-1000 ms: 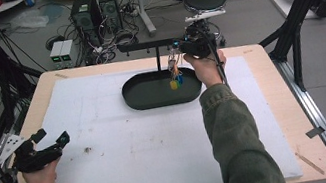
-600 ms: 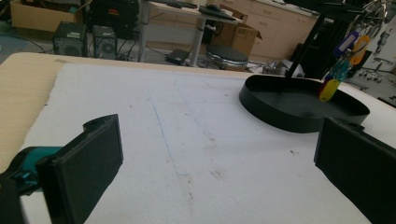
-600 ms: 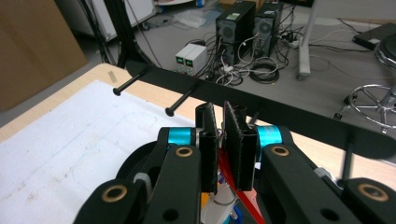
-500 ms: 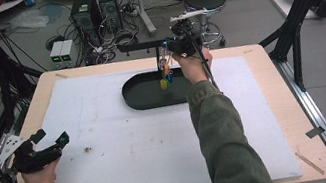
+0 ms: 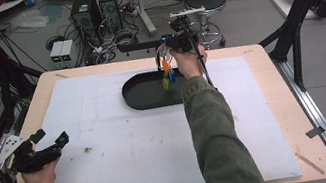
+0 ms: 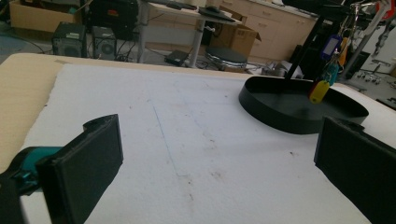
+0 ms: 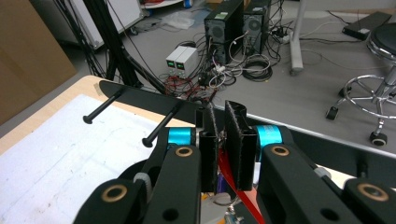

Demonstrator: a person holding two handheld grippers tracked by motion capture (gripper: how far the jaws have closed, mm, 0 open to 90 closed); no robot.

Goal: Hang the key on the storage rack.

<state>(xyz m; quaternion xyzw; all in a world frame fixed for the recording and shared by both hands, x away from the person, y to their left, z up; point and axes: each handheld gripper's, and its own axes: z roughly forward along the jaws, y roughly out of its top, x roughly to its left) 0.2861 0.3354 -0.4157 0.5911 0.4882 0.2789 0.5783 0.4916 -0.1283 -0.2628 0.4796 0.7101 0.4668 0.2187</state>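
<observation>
A bunch of key tags (image 5: 166,73), orange, blue and yellow, hangs from my right gripper (image 5: 164,54) above the far part of the black oval tray (image 5: 132,99). In the right gripper view the right gripper (image 7: 220,135) is shut on the bunch's ring, and a red tag (image 7: 238,191) dangles below the pads. Just beyond the jaws, two black pegs (image 7: 163,126) of a rack point toward me. At the table's left edge my left gripper (image 5: 50,136) rests low and open, nothing between its jaws. From the left gripper (image 6: 219,154) I see the tray (image 6: 275,119) and the hanging tags (image 6: 327,70).
A black rack bar (image 5: 140,45) runs along the table's far edge behind the tray. A white foam mat (image 5: 126,154) covers most of the wooden table. Computers, cables and a stool (image 5: 205,0) stand on the floor beyond.
My right hand has carried the key tags a little to the left over the far side of the tray. The left hand has stayed put.
</observation>
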